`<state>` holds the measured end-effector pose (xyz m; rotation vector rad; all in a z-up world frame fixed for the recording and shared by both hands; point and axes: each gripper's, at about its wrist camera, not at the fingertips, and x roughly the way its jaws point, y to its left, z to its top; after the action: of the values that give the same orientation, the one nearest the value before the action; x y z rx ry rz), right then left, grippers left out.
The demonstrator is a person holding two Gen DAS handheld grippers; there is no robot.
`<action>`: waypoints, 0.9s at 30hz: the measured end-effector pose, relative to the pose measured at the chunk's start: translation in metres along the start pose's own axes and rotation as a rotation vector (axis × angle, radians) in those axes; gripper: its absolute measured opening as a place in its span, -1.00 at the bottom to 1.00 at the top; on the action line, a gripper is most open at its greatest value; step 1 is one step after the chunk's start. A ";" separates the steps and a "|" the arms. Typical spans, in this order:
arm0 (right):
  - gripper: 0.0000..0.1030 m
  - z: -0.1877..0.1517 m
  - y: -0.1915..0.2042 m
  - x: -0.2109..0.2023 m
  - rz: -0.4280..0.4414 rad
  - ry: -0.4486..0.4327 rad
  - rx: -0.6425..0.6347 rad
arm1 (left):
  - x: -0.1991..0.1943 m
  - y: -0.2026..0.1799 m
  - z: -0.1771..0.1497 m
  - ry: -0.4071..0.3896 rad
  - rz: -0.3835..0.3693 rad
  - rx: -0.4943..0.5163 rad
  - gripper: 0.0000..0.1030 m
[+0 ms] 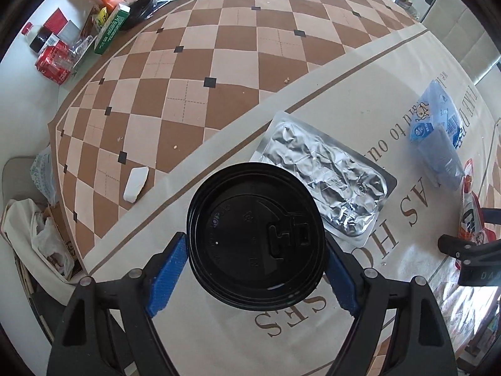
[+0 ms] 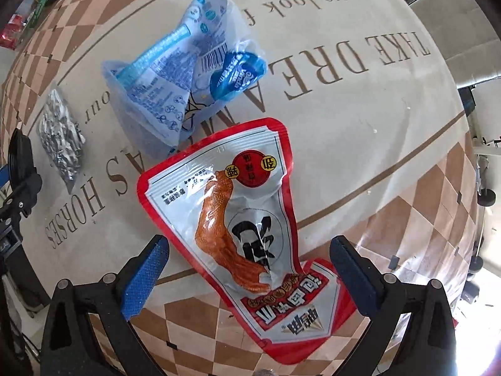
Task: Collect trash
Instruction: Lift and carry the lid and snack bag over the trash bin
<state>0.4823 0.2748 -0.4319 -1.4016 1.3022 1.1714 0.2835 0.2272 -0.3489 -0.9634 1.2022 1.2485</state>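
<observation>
My left gripper [image 1: 255, 269] is shut on a black plastic cup lid [image 1: 255, 235], one blue pad against each side of its rim, above the table. Just beyond the lid lies a crumpled silver foil pack [image 1: 325, 181], also in the right wrist view [image 2: 61, 144]. My right gripper [image 2: 249, 269] is open, its blue fingers on either side of a red-and-white snack wrapper [image 2: 238, 219] lying flat on the table, not touching it. A blue-and-white plastic wrapper [image 2: 188, 59] lies beyond it, also in the left wrist view [image 1: 438, 131].
The table has a checkered cloth [image 1: 203, 62] with a lettered beige centre. A small white scrap [image 1: 136, 183] lies left of the lid. Boxes, cans and bottles [image 1: 78, 31] crowd the far left corner. A bag with trash [image 1: 40, 238] sits below the table's left edge.
</observation>
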 end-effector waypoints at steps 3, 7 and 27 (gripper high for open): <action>0.97 -0.001 0.006 -0.001 -0.014 -0.032 -0.014 | -0.001 0.006 0.008 -0.017 -0.001 0.000 0.58; 0.12 -0.010 0.008 -0.019 -0.021 -0.075 0.006 | -0.006 0.006 0.011 -0.027 -0.007 -0.001 0.58; -0.52 -0.086 -0.065 -0.062 0.238 -0.215 0.276 | -0.056 -0.008 0.002 -0.132 -0.033 0.063 0.58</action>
<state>0.5530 0.2065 -0.3551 -0.9153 1.4393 1.2073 0.2956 0.2191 -0.2942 -0.8386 1.1115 1.2220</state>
